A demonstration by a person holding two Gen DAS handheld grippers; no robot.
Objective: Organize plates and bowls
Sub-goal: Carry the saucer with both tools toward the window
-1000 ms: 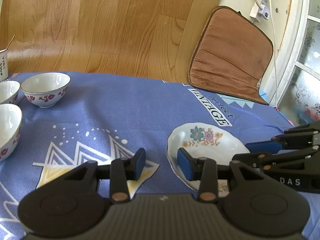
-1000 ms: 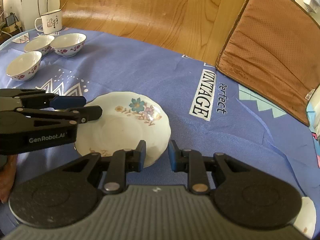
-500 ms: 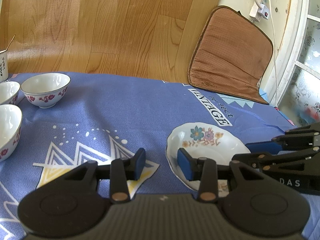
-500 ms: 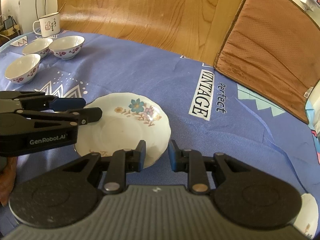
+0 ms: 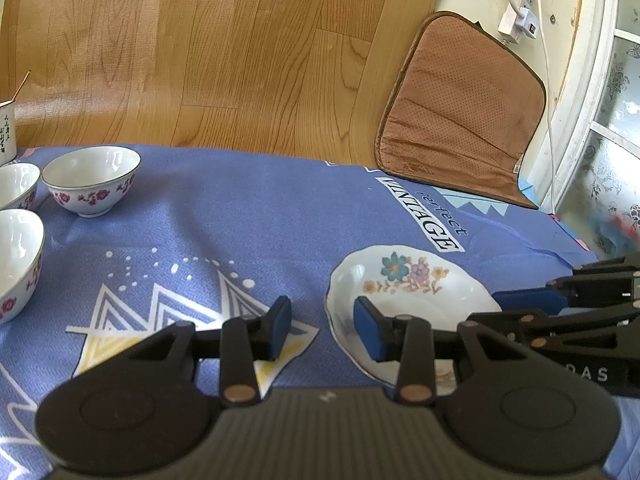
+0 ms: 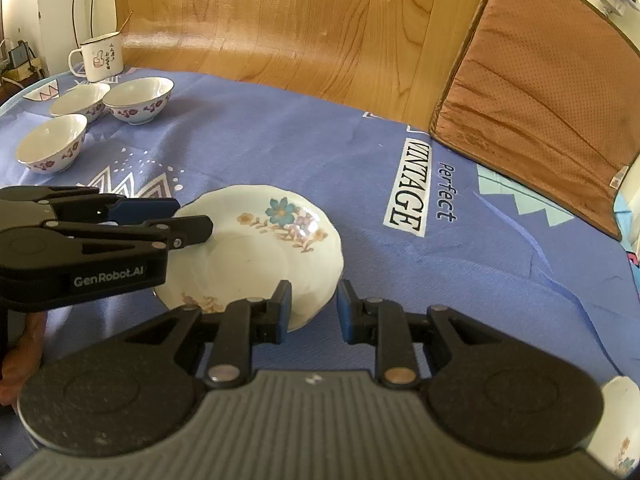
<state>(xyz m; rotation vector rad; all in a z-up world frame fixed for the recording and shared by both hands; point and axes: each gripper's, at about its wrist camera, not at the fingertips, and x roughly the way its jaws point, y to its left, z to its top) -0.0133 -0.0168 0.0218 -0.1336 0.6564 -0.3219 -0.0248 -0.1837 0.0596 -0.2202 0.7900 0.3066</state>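
Observation:
A white plate with a flower print [image 5: 404,284] [image 6: 260,248] lies on the blue tablecloth [image 5: 240,220]. My left gripper [image 5: 322,328] [image 6: 194,220] stands open across the plate's left rim, one pad over the plate and one over the cloth. Across the right rim my right gripper [image 6: 314,308] [image 5: 486,308] is open too, with cloth showing between the rim and its outer pad. Three white bowls with red flowers [image 6: 138,100] [image 6: 80,102] [image 6: 52,148] sit at the far left, separate from one another.
A white enamel mug [image 6: 102,58] stands behind the bowls near the table's far edge. A brown cushion [image 6: 540,92] leans at the far right. Part of another floral plate [image 6: 620,420] shows at the near right corner. A hand [image 6: 20,356] holds the left gripper.

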